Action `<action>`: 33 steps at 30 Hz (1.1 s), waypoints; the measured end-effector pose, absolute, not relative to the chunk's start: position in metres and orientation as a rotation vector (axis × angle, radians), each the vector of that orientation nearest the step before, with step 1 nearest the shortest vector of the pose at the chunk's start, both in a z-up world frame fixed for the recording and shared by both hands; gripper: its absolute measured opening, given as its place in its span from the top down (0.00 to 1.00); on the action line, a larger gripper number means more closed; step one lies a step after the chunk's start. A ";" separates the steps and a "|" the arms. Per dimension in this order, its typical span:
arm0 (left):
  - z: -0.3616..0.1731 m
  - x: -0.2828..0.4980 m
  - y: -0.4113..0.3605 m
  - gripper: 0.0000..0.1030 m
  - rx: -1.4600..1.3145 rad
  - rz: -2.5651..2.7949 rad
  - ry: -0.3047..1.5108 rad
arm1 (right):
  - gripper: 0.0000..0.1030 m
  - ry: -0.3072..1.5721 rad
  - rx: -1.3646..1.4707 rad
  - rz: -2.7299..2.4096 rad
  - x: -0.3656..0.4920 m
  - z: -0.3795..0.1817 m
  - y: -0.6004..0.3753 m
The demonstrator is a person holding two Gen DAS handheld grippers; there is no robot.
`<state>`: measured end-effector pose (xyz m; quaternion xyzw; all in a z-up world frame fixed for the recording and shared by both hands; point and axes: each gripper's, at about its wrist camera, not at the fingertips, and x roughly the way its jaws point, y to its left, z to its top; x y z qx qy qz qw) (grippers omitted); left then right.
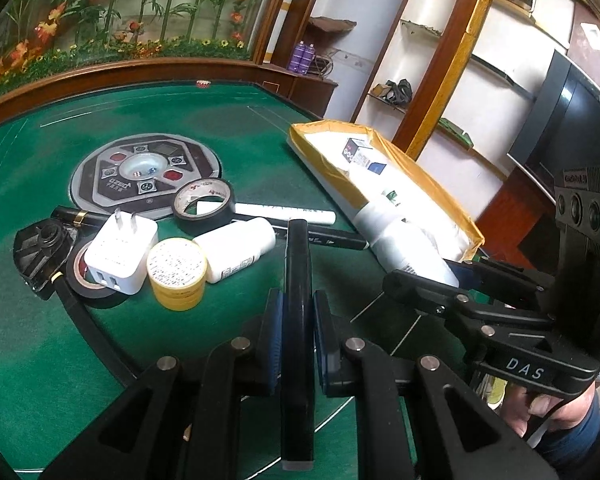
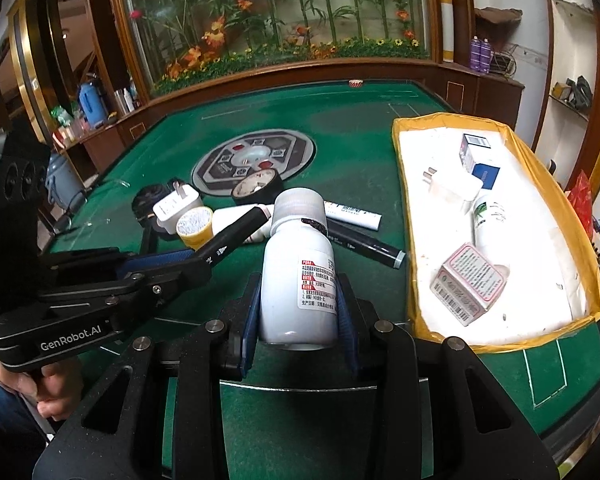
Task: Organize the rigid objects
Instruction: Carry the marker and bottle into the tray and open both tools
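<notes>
The green felt table carries everything, with its round control panel set in the middle. Along the table's right edge lies the yellow-rimmed box, white inside, already holding a charger, a slim bottle and several small cartons. A loose heap waits just left of the box, between it and the table's centre: a white charger, two rolls of black tape, a yellow-lidded tin, a white bottle on its side, a white tube and a black marker lying next to the box's near-left corner.

The right gripper is clamped on a white pill bottle, pads pressing its label on both sides, cap pointing away and the bottle clear of the felt. The left gripper is squeezed tight on a slim black pen, which runs lengthwise between the pads and sticks out at both ends.

The step in hand looks like carrying both items to the box. To do it well, I would take the bottle over the box's left rim with clearance (the rim looks soft and would fold if clipped), lower it onto the bare white patch at the near end, short of the carton, and only then let go. The pen is best brought in afterwards, laid parallel to the box's long side so it cannot roll or bridge the rim, keeping the two tools from crossing.
</notes>
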<state>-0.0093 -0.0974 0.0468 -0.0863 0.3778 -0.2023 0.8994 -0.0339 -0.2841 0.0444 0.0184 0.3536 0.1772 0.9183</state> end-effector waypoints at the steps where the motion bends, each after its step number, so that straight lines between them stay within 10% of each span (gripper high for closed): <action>1: 0.047 -0.009 -0.097 0.87 -0.183 -0.421 0.782 | 0.67 0.724 0.044 0.363 -0.035 0.045 -0.286; 33: 0.043 0.116 -0.247 0.87 -0.342 -0.430 0.903 | 0.67 0.779 0.230 0.041 0.036 0.035 -0.453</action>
